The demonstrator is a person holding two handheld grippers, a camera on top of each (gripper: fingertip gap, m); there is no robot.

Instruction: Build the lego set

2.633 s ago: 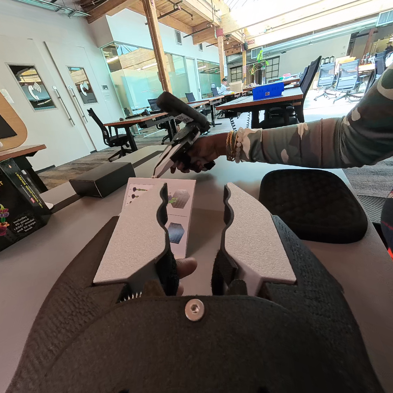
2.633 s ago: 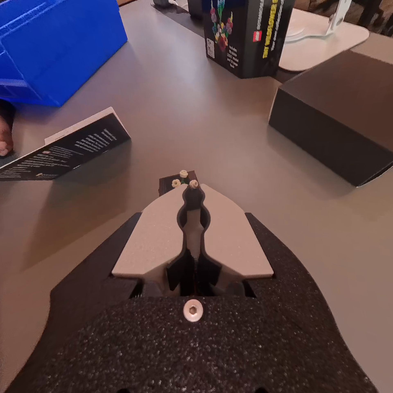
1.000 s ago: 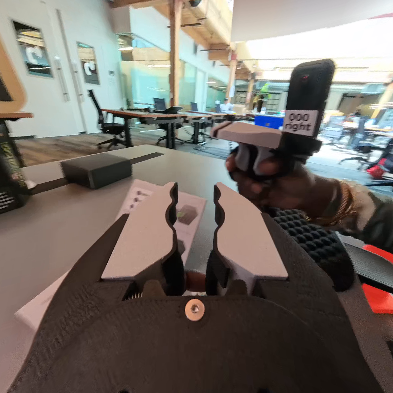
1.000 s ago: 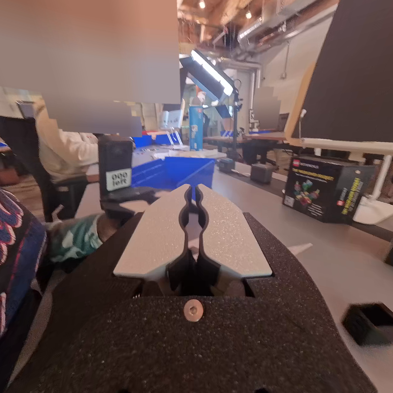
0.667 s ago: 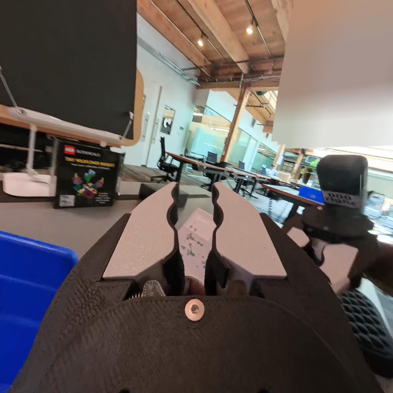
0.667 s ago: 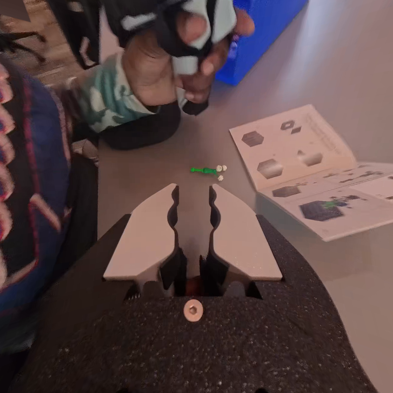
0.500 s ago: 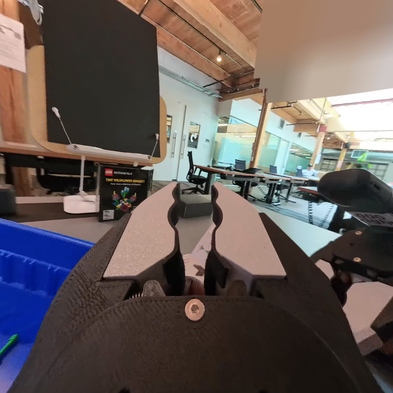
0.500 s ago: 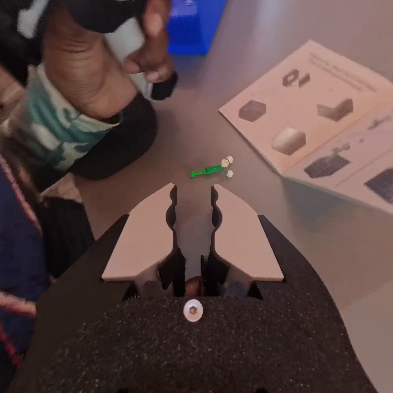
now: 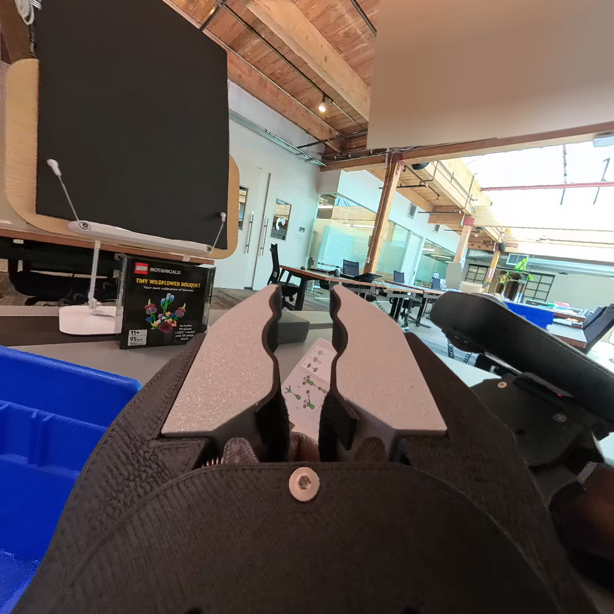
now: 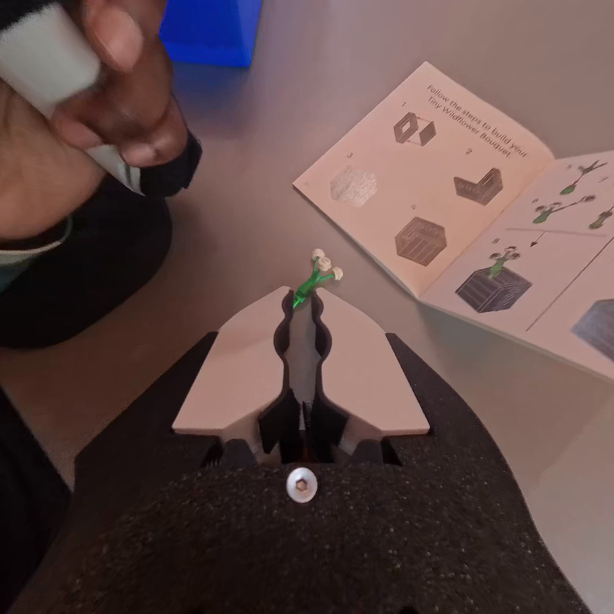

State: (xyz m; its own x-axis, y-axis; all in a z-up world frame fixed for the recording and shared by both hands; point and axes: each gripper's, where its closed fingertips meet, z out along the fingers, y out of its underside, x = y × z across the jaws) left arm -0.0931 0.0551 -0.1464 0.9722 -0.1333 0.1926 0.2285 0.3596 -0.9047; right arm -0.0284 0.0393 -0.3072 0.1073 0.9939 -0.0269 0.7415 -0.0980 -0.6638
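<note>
Right gripper (image 10: 301, 294) pinches the green stem (image 10: 307, 286) with 3 white buds; left gripper (image 9: 304, 295) gapes, empty; planting it is left.

Flower stem (image 10: 317, 276) left of booklet (image 10: 465, 212)

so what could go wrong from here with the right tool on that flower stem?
1. The right tool pinches only the thin lower end of the green flower stem, at the very tips. It could pivot or slip out when lifted.
2. The three white blossoms sit on thin branches beyond the grip. Pressing them against the table might pop them off.
3. The left tool is open and empty, aimed away from the stem, so it offers no support.
</note>
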